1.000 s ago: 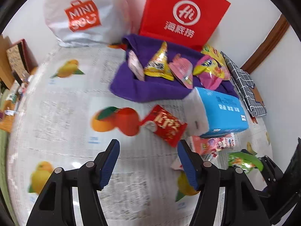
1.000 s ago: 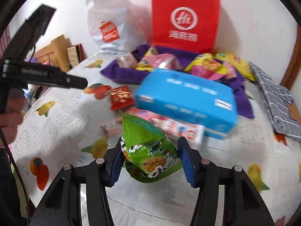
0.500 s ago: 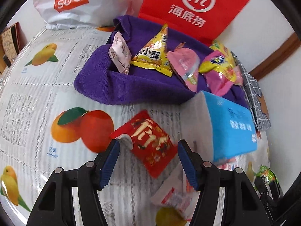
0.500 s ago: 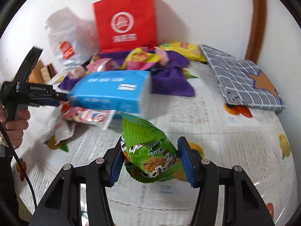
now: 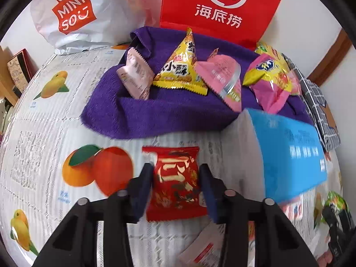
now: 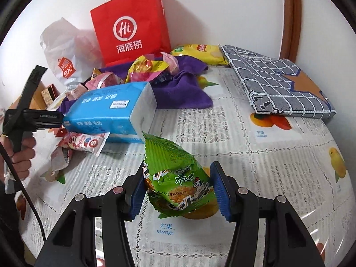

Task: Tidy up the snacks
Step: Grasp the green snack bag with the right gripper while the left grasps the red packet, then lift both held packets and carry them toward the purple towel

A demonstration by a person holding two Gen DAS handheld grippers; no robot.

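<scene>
My left gripper (image 5: 176,188) has its two fingers on either side of a red snack packet (image 5: 175,182) that lies on the table; the jaws stand close to its edges, and contact is unclear. My right gripper (image 6: 178,189) is shut on a green snack bag (image 6: 175,178) and holds it above the tablecloth. Several snacks lie on a purple towel (image 5: 155,111): a pale pink packet (image 5: 135,77), a yellow triangular bag (image 5: 180,69), a pink jelly cup (image 5: 220,75) and a yellow-pink bag (image 5: 271,77).
A blue tissue pack (image 6: 109,111) lies beside the towel, with a pink-red wrapper (image 6: 82,142) in front of it. A red paper bag (image 6: 129,26) and a white Miniso bag (image 5: 71,15) stand by the wall. A grey checked pouch (image 6: 276,84) lies at the right.
My left gripper moved forward and narrowed around the red packet, which now lies straight between the fingers. My right gripper still holds the green bag and swung right, away from the tissue pack.
</scene>
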